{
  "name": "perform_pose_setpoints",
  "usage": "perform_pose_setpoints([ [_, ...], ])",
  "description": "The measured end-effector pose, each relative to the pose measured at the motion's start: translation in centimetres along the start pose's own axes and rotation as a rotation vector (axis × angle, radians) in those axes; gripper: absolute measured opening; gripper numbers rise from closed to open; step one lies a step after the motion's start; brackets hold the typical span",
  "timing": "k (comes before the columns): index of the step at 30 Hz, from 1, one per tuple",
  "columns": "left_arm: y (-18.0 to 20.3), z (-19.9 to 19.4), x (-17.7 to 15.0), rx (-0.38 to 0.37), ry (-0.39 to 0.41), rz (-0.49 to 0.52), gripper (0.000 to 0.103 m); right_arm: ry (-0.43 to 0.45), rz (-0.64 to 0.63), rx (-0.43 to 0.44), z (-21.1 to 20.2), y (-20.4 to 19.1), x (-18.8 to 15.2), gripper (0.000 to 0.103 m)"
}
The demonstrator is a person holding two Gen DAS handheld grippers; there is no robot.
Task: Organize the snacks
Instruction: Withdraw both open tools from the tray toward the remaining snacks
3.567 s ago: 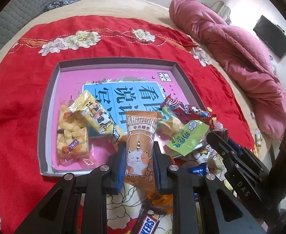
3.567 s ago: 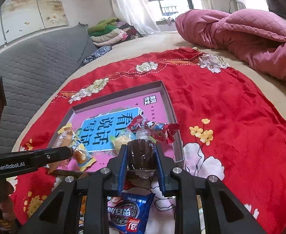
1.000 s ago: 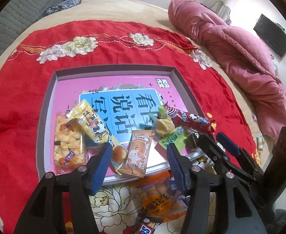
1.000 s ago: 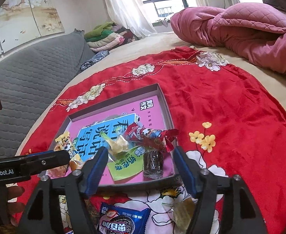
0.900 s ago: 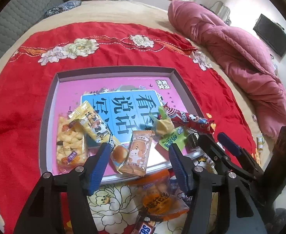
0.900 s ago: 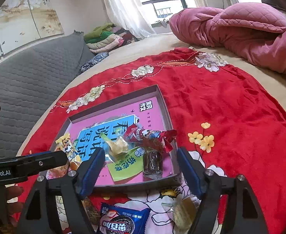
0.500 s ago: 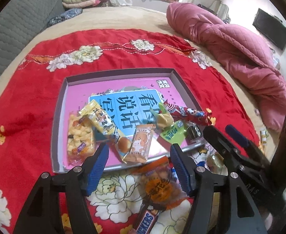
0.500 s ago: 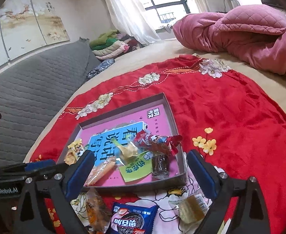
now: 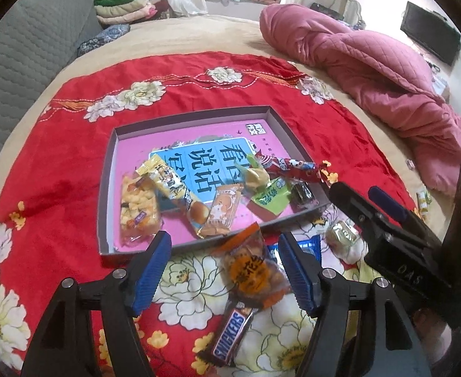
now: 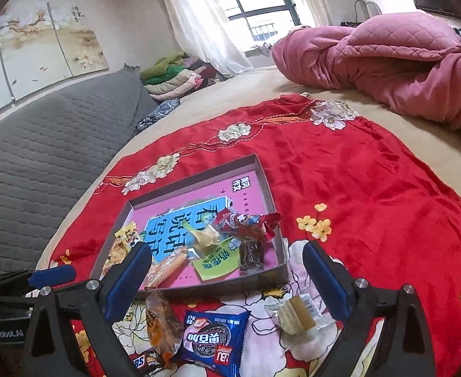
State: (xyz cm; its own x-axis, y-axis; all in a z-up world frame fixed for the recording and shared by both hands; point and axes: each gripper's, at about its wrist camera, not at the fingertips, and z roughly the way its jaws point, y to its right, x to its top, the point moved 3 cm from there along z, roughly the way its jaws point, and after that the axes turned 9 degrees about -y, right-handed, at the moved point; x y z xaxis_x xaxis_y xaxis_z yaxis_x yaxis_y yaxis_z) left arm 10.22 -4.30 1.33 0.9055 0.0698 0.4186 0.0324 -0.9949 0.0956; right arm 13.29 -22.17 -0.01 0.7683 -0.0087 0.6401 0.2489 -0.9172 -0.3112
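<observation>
Setting: bed covered by a red floral cloth [image 9: 57, 163], with a pink quilt [image 9: 371, 72] bunched at its far right side.
Landmark: shallow box lid [image 9: 106, 188] with a pink printed floor, lying flat on the red cloth.
Inside the lid, left part: clear bag of puffed snacks [image 9: 138, 207], with a yellow cartoon-printed packet [image 9: 170, 185] just beside it.
Inside the lid, near edge: orange cat-printed packet [image 9: 222, 210], lying flat.
Inside the lid, right part: pale wrapped candy [image 10: 205, 235], green packet [image 10: 216, 262], red wrapper [image 10: 246, 221] and dark wrapped sweet [image 10: 252, 256], crowded together.
Outside the lid, along its near edge: orange snack bag [image 9: 252, 270], Snickers bar [image 9: 230, 333], blue cookie packet [image 10: 213, 339] and clear-wrapped cake [image 10: 296, 312], all on the cloth.
Left gripper [image 9: 224, 270]: jaws wide apart and just been opening; nothing gripped, though the orange snack bag lies on the cloth between the blue pads without touching them.
Right gripper [image 10: 227, 275]: jaws spread very wide, nothing gripped, hovering over the lid's near edge.
</observation>
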Motion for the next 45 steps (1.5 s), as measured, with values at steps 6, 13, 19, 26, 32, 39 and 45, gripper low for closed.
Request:
perform_pose_setpoints([
  [6, 0.2, -1.1, -0.6, 0.018, 0.010, 0.020, 0.072, 0.003, -0.002, -0.003, -0.8, -0.3, -0.2, 0.097],
  [13, 0.5, -2.1, -1.1, 0.014, 0.021, 0.031, 0.072, -0.011, 0.005, -0.007, -2.3, -0.2, -0.9, 0.097],
  [19, 0.8, -2.6, -1.9, 0.006, 0.016, 0.044, 0.072, -0.011, 0.027, -0.014, -3.8, 0.4, -1.5, 0.098],
  [26, 1.1, -3.0, -2.7, 0.019, 0.003, 0.058, 0.072, -0.018, 0.048, -0.040, -4.5, 1.0, -1.8, 0.100],
  [32, 1.7, -2.8, -3.9, 0.025, -0.020, 0.075, 0.072, -0.032, 0.039, -0.070, -4.7, 0.9, -2.2, 0.100],
  [39, 2.0, -2.5, -4.9, -0.001, -0.051, 0.086, 0.072, -0.043, 0.049, -0.083, -4.8, 1.3, -2.5, 0.100],
  [45, 2.0, -2.1, -5.2, -0.009, -0.074, 0.081, 0.072, -0.044, 0.050, -0.082, -4.8, 1.3, -2.6, 0.100],
])
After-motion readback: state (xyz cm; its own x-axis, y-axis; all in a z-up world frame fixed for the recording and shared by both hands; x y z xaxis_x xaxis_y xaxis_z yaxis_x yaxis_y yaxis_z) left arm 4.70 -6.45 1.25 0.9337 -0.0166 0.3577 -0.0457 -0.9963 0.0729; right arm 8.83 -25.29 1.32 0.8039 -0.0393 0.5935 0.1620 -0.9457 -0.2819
